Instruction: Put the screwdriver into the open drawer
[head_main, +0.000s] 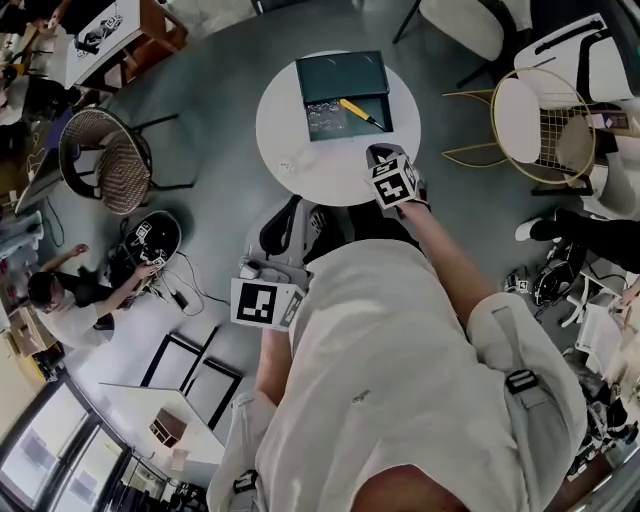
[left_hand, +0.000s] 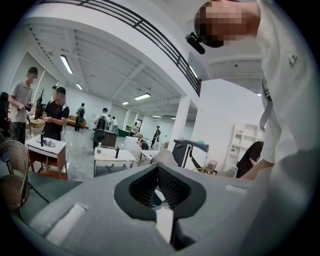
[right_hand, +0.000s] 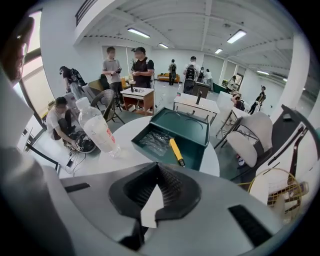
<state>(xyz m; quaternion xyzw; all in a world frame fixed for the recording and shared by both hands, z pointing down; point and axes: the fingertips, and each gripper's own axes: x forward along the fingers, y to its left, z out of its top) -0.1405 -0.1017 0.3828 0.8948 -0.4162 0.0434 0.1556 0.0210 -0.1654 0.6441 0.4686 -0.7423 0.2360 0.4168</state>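
A round white table (right_hand: 125, 145) carried the green open drawer (right_hand: 196, 155), with a clear plastic bottle (right_hand: 100, 130) near it. Inside the drawer, beside a crumpled plastic bag (right_hand: 155, 140), lay the yellow-handled screwdriver (right_hand: 176, 151). The right gripper (right_hand: 158, 175) hung near the drawer and the left gripper (left_hand: 158, 176) well away from it, both with jaws closed and empty.

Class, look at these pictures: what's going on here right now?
A person at a round white table holds a gripper in each hand. The yellow screwdriver already lies in the open green drawer. The right gripper hovers at the table's near edge, the left gripper away from it; both are shut and empty.
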